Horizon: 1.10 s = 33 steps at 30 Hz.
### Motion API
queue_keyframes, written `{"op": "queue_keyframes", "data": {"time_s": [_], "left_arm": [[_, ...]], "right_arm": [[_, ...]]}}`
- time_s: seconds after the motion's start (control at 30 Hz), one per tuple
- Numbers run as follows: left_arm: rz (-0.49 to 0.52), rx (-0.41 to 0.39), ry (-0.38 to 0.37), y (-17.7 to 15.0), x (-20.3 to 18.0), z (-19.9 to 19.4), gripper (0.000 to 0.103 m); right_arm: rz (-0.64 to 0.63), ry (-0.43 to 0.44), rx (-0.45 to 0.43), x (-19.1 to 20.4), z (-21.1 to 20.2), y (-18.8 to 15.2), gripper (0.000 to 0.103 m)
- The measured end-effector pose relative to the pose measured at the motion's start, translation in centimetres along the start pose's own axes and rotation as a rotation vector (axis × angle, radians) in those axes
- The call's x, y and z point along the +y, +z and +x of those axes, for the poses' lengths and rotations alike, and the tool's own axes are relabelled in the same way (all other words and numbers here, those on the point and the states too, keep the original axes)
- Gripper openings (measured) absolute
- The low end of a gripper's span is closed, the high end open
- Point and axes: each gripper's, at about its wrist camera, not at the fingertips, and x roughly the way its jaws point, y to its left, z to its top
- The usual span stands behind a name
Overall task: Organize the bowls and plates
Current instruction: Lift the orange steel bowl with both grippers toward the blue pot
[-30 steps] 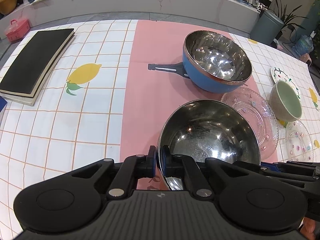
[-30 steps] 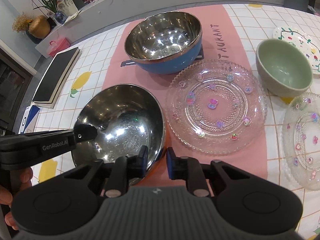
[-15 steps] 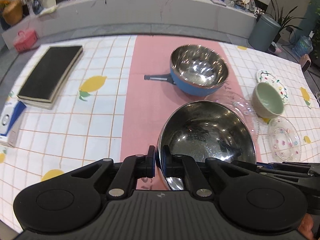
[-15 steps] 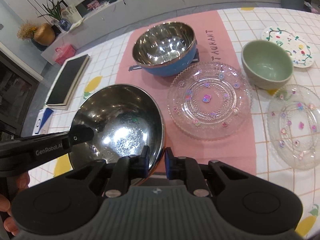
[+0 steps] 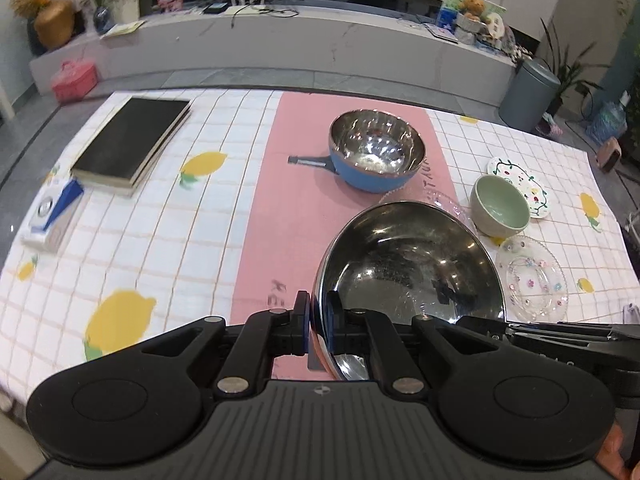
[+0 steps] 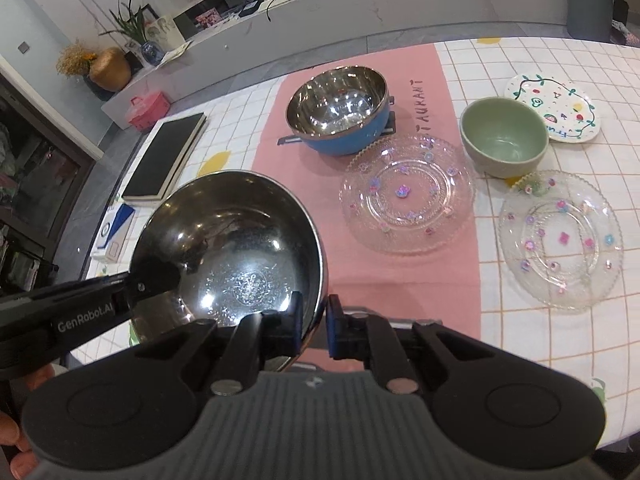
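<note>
Both tongs pinch the rim of one steel bowl (image 6: pixel 228 248), held tilted above the surface (image 5: pixel 168 240). The left tongs (image 5: pixel 318 320) clamp its rim on one side, one pad inside and one outside; the right tongs (image 6: pixel 314 324), whose jaws have just been closing, grip the rim at another spot in the same way. Beyond it, on the pink runner (image 6: pixel 356 76), stands a blue-sided steel bowl (image 6: pixel 340 108). Beside that lie a clear glass plate (image 6: pixel 406 194), a green bowl (image 6: pixel 504 136), a second glass plate (image 6: pixel 560 240) and a painted white plate (image 6: pixel 554 106). A black book (image 5: pixel 132 144) lies far left.
</note>
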Motion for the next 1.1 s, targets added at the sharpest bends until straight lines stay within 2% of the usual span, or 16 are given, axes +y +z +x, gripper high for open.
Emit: {"op": "queue_keyframes", "data": {"time_s": [0.2, 0.43, 0.83, 1.1], "left_arm": [[-0.092, 0.038, -0.01, -2.1, 1.3, 1.1, 0.008], [-0.142, 0.092, -0.009, -3.9, 2.4, 3.2, 0.008], [-0.147, 0.145, 0.002, -5.2, 2.9, 4.9, 0.007], [-0.167, 0.152, -0.009, -6.0, 2.9, 5.8, 0.007]], "right_arm": [[-0.013, 0.006, 0.064, -0.2, 1.4, -1.3, 0.01], [-0.026, -0.008, 0.132, -0.3, 3.7, -2.0, 0.01], [-0.039, -0.033, 0.199, -0.4, 5.9, -2.5, 0.01], [-0.026, -0.056, 0.203, -0.8, 6.3, -3.0, 0.01]]}}
